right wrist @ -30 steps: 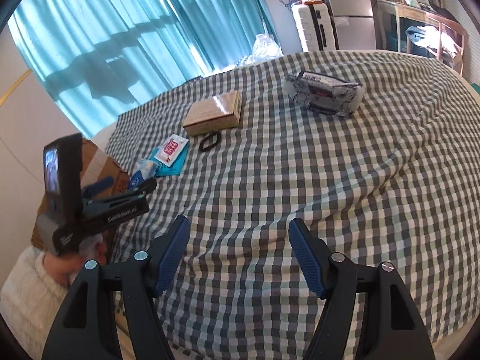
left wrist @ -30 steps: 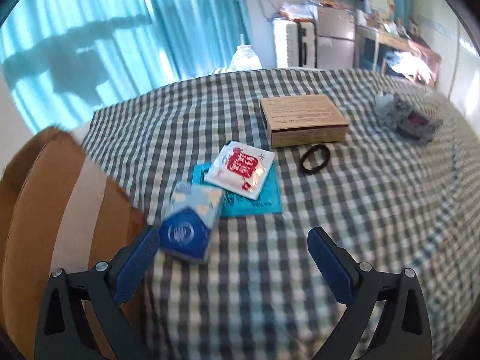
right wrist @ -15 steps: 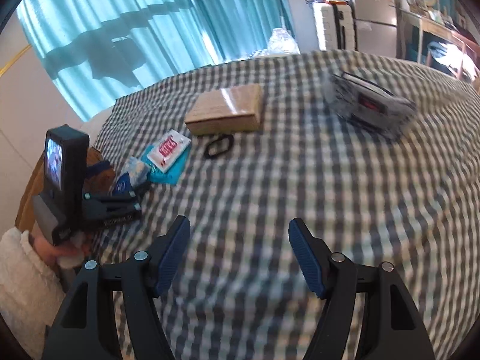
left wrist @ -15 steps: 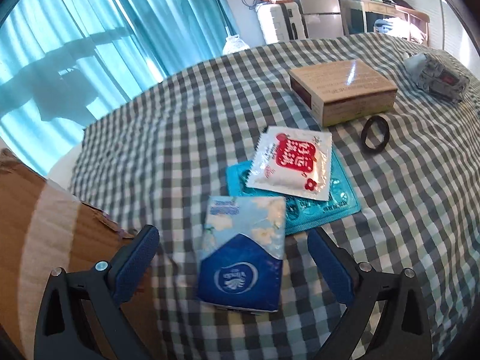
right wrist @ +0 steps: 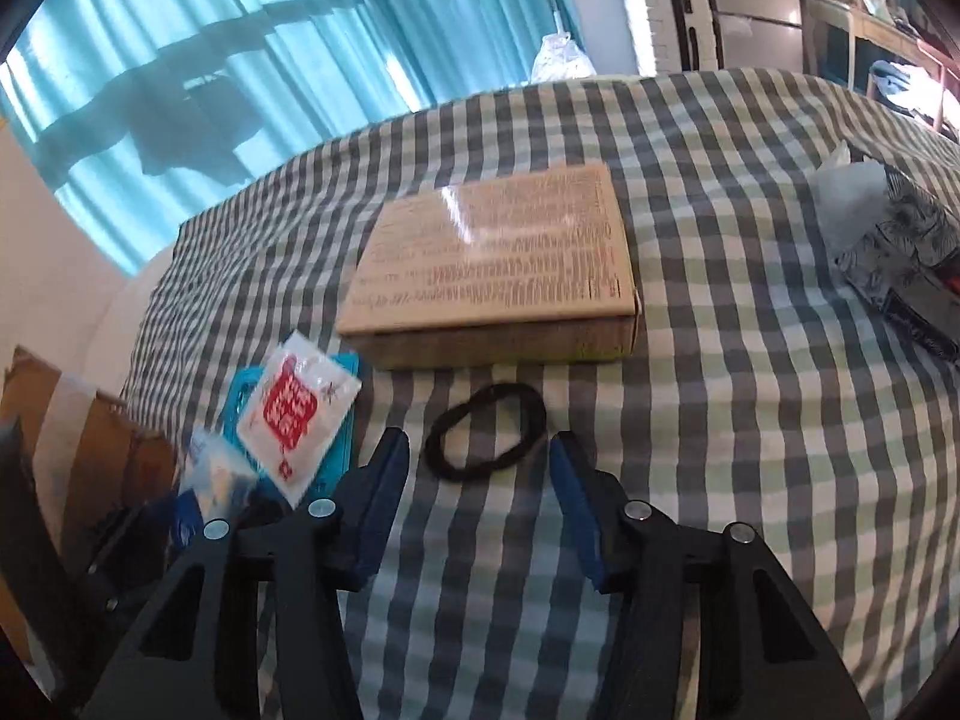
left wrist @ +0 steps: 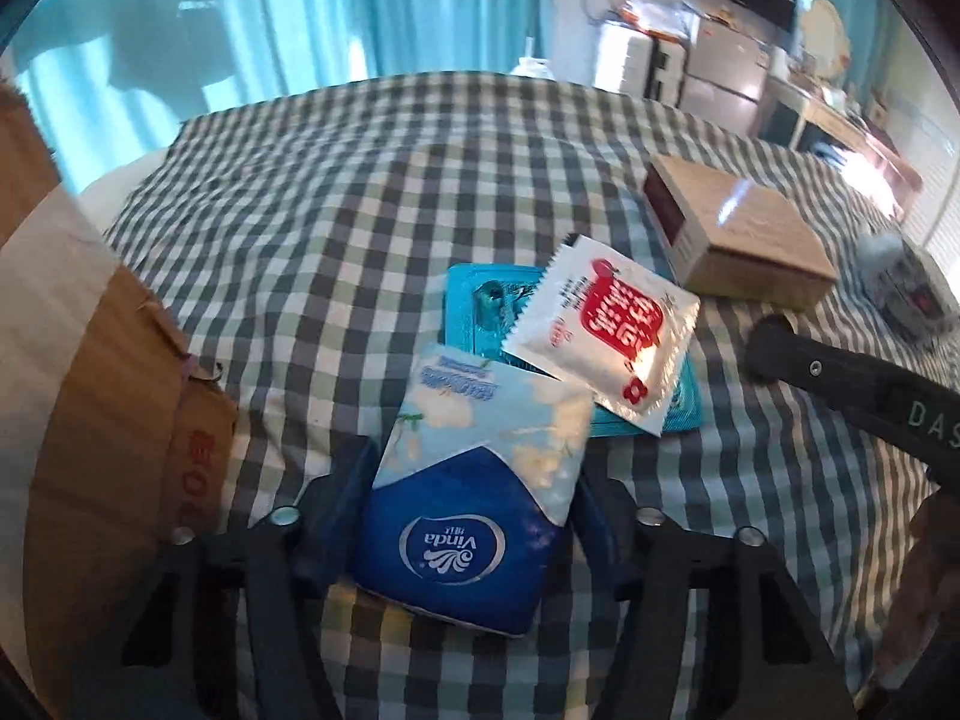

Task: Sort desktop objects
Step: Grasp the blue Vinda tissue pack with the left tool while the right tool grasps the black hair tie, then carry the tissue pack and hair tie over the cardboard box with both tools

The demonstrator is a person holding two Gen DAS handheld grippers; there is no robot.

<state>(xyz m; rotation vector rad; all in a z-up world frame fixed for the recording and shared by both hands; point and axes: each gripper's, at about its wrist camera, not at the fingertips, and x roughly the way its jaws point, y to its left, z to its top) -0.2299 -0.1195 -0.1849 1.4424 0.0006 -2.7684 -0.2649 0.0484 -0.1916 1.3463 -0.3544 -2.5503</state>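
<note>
A blue and white tissue pack (left wrist: pixel 462 504) lies on the checked cloth, its far end under a red and white sachet (left wrist: pixel 606 330). My left gripper (left wrist: pixel 474 480) is closing on the pack, and both blue pads touch its sides. The sachet rests on a teal blister card (left wrist: pixel 480 306). In the right wrist view a black hair tie (right wrist: pixel 486 438) lies flat in front of a brown box (right wrist: pixel 492 264). My right gripper (right wrist: pixel 477 450) is closing with the tie between its fingertips, the pads clear of it. In the left wrist view the right gripper's frame hides the tie.
An open cardboard carton (left wrist: pixel 108 390) stands at the table's left edge, close to the left gripper. A patterned tissue box (right wrist: pixel 894 252) sits at the right. The right tool's black frame (left wrist: pixel 852 384) crosses the left view. Curtains and furniture stand behind the table.
The left gripper came down over the tissue pack and its jaws narrowed onto it. The right gripper swept left and down to the hair tie, its jaws narrowing.
</note>
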